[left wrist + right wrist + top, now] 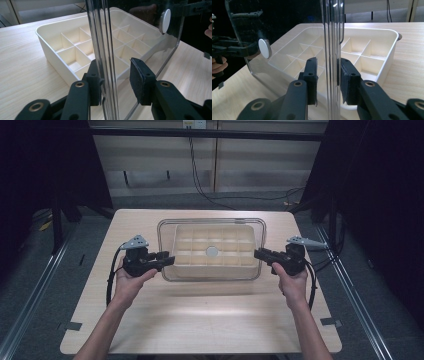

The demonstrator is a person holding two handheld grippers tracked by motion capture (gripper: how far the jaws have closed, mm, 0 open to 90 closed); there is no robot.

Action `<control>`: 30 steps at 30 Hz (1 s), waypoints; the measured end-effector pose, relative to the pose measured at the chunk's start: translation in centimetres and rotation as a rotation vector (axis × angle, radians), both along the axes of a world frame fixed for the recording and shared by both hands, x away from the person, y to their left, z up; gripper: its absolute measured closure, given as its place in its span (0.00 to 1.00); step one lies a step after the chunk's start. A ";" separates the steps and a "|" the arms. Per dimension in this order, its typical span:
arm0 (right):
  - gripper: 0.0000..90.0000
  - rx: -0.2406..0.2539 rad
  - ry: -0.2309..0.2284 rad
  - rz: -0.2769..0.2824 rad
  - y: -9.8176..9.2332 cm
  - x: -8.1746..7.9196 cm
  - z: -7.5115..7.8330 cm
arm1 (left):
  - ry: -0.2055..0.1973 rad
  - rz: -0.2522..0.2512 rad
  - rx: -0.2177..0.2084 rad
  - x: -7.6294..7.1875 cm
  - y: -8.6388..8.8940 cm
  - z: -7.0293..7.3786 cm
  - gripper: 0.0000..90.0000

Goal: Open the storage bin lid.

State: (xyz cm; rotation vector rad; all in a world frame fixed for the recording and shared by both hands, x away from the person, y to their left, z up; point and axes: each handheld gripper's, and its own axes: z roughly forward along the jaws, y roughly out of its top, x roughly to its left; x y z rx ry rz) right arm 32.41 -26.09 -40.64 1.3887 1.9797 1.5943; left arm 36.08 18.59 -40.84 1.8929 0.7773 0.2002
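Two grippers, left and right, fingers clamped on opposite edges of clear lid (stiff, light, slippery): best gripped at rims, above divided tray.

A pale wooden table bears a cream compartment tray.

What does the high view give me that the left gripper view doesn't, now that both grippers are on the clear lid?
High view alone: the whole clear lid lying level over the cream divided tray, the left gripper and right gripper at its opposite short edges, both forearms, and the table edges.

Left gripper view alone: the lid's rim edge-on between the left gripper's pads, and the tray's compartments, which look empty.

Both: the lid, its white round knob, the tray and the wooden table.
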 end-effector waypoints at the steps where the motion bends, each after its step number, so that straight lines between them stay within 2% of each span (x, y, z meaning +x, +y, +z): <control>1: 0.78 0.000 0.000 0.000 0.0 0.0 0.0 | 0.000 0.000 0.000 0.0 0.0 0.0 0.70; 5: 0.78 -0.012 -0.002 -0.008 0.0 -0.5 0.2 | -0.003 0.001 0.020 -0.5 -0.2 -0.1 0.70; 7: 0.77 -0.026 0.006 -0.012 0.1 -0.8 0.1 | 0.010 -0.002 0.031 -0.8 -0.3 -0.5 0.70; 15: 0.77 -0.027 0.024 -0.011 0.4 -1.3 0.2 | 0.006 -0.007 0.041 -1.3 0.0 0.0 0.70; 22: 0.77 -0.031 0.021 0.001 0.6 -2.0 0.3 | 0.003 -0.009 0.043 -2.0 0.3 0.2 0.70; 30: 0.77 -0.050 0.043 0.007 1.0 -2.7 0.6 | 0.020 -0.011 0.045 -2.7 0.6 0.5 0.70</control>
